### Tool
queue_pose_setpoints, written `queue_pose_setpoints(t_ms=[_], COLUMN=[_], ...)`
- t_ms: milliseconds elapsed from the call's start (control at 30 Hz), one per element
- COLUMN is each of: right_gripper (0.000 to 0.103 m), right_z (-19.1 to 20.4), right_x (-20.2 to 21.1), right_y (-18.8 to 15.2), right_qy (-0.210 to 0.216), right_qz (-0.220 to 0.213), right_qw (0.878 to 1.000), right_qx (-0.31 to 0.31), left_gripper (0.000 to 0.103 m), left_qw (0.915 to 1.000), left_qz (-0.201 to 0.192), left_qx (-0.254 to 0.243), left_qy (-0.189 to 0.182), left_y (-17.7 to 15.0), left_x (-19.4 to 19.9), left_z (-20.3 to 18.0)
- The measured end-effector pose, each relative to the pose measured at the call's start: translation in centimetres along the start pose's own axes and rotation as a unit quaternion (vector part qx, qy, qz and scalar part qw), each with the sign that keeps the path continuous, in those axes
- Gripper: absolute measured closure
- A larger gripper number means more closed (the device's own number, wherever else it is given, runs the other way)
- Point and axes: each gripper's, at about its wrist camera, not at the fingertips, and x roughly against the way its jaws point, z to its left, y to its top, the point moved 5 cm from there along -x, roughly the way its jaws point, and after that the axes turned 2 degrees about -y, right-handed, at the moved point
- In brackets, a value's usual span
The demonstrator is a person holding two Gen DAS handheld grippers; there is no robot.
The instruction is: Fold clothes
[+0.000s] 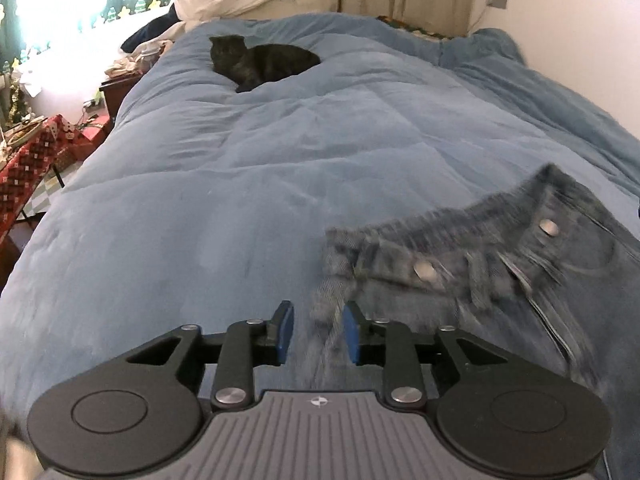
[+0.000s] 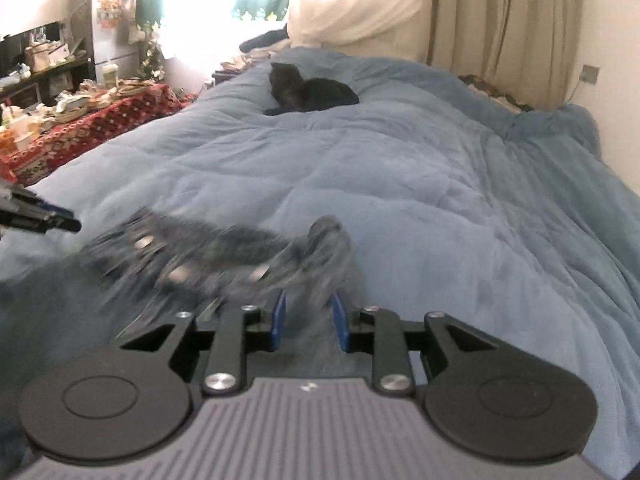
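Blurred denim jeans (image 1: 500, 264), metal-buttoned waistband, lie crumpled on quilted blue duvet (image 1: 240, 200). Left gripper (image 1: 318, 330) and right gripper (image 2: 307, 322) both parted; fabric between, grip indeterminable.

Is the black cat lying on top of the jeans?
No, the cat rests far up the blue duvet, well apart from the jeans.

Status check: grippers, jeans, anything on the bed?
Left gripper, right gripper: jaws apart, denim between. Jeans blurred, waistband up. Cat far up bed, clear.
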Motion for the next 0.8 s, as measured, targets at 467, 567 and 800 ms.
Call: queue_pose_setpoints(t_ms=[467, 567, 800], right_gripper=[0.078, 0.078, 0.077], right_z=[-2.9, -3.9, -3.8], right_x=[-12.3, -13.4, -12.0], right_y=[3.0, 1.2, 2.4], right_qy=[-0.012, -0.012, 0.003], right_qz=[0.135, 0.151, 0.126], right_qw=[0.990, 0.988, 0.991], right_qx=[-0.031, -0.043, -0.054], left_gripper=[0.071, 0.071, 0.069], left_qw=[0.9959, 0.9954, 0.9935], left_qz=[0.077, 0.085, 0.101], left_qx=[0.045, 0.046, 0.050], left_qy=[0.009, 0.001, -0.021], left_y=[3.8, 4.1, 3.7], left_x=[-5.9, -6.8, -8.4], left_z=[0.1, 0.1, 0.3])
